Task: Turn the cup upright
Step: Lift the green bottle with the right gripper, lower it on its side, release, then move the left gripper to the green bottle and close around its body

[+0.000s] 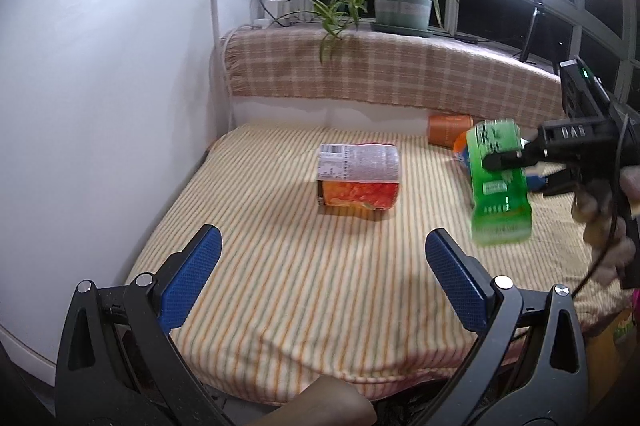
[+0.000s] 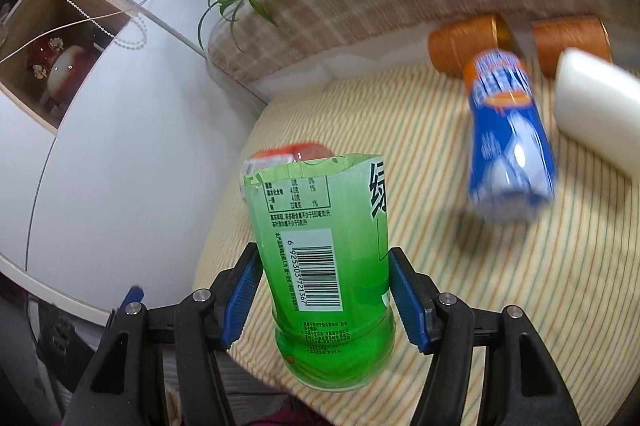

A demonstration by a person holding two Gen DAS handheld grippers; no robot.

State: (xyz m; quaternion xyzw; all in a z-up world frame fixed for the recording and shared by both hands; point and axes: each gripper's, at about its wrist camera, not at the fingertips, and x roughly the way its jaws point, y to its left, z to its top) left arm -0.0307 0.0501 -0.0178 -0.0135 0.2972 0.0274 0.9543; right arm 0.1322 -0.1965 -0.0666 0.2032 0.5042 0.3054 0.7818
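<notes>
a green cup [image 2: 324,266], cut from a thin plastic bottle, hangs above the striped bed [image 1: 300,286], pinched at mid-body by the right gripper [image 2: 324,290], its jaws closed on the sides. it looks light, empty and easily crushed, its label slick, so a gentle mid-body hold suits. the left gripper [image 1: 320,282] hovers, jaws wide apart, holding nothing.
</notes>
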